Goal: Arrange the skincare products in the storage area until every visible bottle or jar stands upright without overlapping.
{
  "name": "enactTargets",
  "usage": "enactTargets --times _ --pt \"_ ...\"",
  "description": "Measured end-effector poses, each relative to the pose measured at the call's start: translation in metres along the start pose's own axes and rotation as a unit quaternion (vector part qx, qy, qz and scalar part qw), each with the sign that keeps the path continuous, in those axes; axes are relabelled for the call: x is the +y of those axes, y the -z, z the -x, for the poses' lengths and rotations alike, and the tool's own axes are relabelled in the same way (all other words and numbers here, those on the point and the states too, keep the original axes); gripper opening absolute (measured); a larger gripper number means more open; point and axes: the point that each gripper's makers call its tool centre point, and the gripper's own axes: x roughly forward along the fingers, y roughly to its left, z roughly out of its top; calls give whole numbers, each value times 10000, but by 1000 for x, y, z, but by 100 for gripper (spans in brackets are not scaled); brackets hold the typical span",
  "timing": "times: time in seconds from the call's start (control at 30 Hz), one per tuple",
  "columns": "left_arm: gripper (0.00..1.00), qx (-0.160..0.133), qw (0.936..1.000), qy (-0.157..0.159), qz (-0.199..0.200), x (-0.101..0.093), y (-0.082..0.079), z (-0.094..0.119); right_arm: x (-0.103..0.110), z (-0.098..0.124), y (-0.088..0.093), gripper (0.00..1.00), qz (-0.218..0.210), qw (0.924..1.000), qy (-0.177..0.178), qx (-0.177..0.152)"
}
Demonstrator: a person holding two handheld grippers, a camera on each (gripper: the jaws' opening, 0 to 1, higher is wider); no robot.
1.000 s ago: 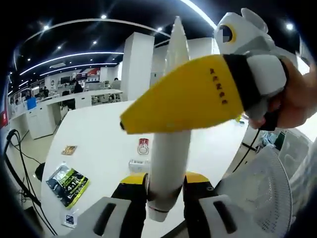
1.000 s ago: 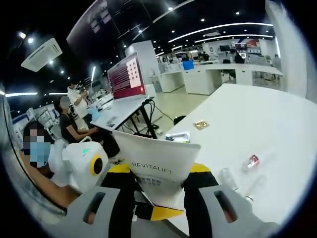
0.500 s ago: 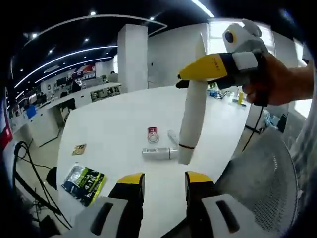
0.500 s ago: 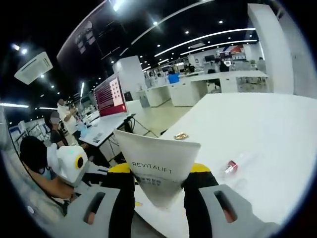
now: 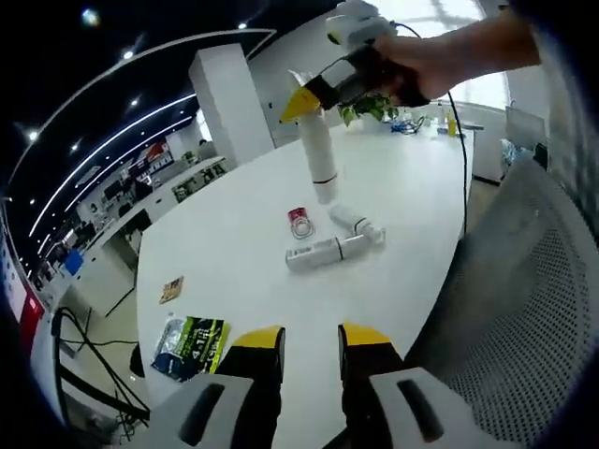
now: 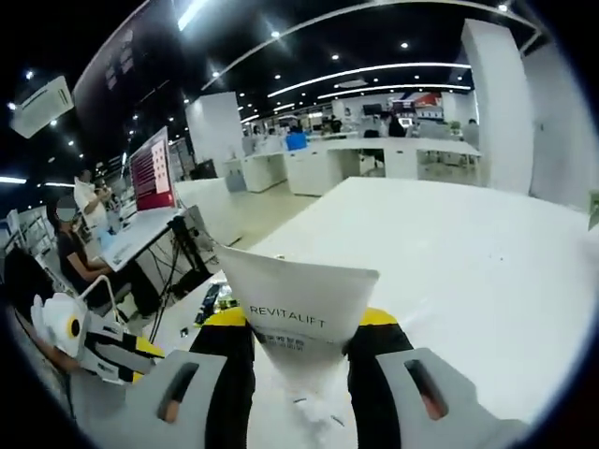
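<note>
In the left gripper view, my right gripper (image 5: 312, 96) holds a white tube (image 5: 318, 150) upright, cap end down, over the white table (image 5: 234, 215). Whether the cap touches the table I cannot tell. Below it a red-capped little bottle (image 5: 299, 222), a clear bottle (image 5: 354, 222) and a white tube (image 5: 323, 251) lie on their sides. My left gripper (image 5: 311, 341) sits low at the near table edge, open, nothing between its fingers. In the right gripper view, my right gripper (image 6: 298, 323) is shut on the tube's flat "REVITALIFT" end (image 6: 295, 304); the left gripper (image 6: 94, 348) shows at lower left.
A green packet (image 5: 192, 344) and a small brown sachet (image 5: 171, 288) lie near the table's left side. A mesh chair back (image 5: 524, 309) stands close on the right. A person's hand (image 5: 421, 65) grips the right tool. People sit by a monitor (image 6: 154, 168).
My left gripper let go of the white tube and pulled back. The right gripper carried the tube away, out over the table beyond the lying bottles.
</note>
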Motion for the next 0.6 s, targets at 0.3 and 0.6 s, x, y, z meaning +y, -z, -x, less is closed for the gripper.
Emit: enactTargets --times 0.3,0.6 --pt "23 197 9997 -102 123 4 9 -1 -49 -28 -1 36 19 9987 491 143" --pt "23 233 9995 -63 186 3 10 -2 -103 -47 12 36 93 9943 972 433"
